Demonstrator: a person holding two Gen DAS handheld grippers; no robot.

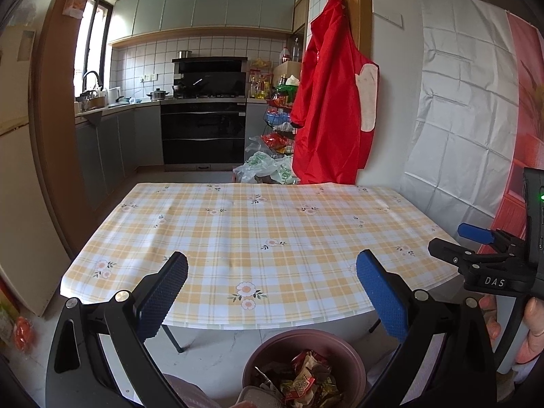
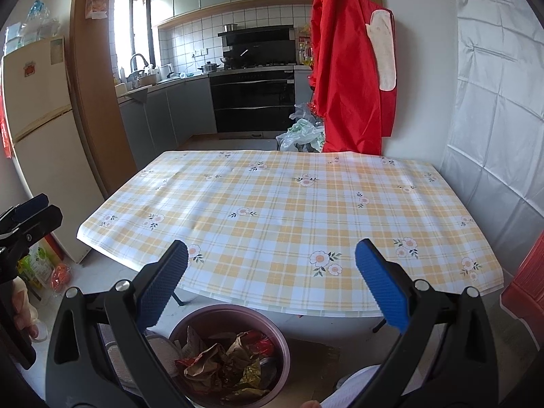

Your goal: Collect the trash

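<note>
Both grippers held above the near edge of the counter (image 1: 258, 224), which carries a yellow-and-white plaid cloth with small flower prints. Left gripper (image 1: 272, 292): fingers spread wide, blue pads facing each other, nothing between them; the left pad reads dark in shadow, the right one bright blue. Right gripper (image 2: 272, 289): fingers likewise spread wide and holding nothing. In the left wrist view the right gripper also shows at the far right edge, side-on, with a hand (image 1: 530, 333) on its handle and a green light lit on its body. In the right wrist view the left gripper appears at the far left edge, partly cut off. Trash bin (image 2: 229, 353), round, mauve-pink, stands on the floor just in front of the counter's near edge, below and between the two grippers. Inside it lies the trash (image 2: 231, 363): crumpled wrappers in red, brown and gold, piled loosely; individual items cannot be told apart. In the left wrist view the bin sits at bottom centre, slightly right of the midline between the fingers. Beyond the counter: a red garment (image 1: 329, 98) hanging on the wall, a black oven (image 1: 204, 132) set in grey cabinets, plastic bags (image 1: 265, 168) on the kitchen floor, a cream fridge (image 2: 44, 142) to the left.
</note>
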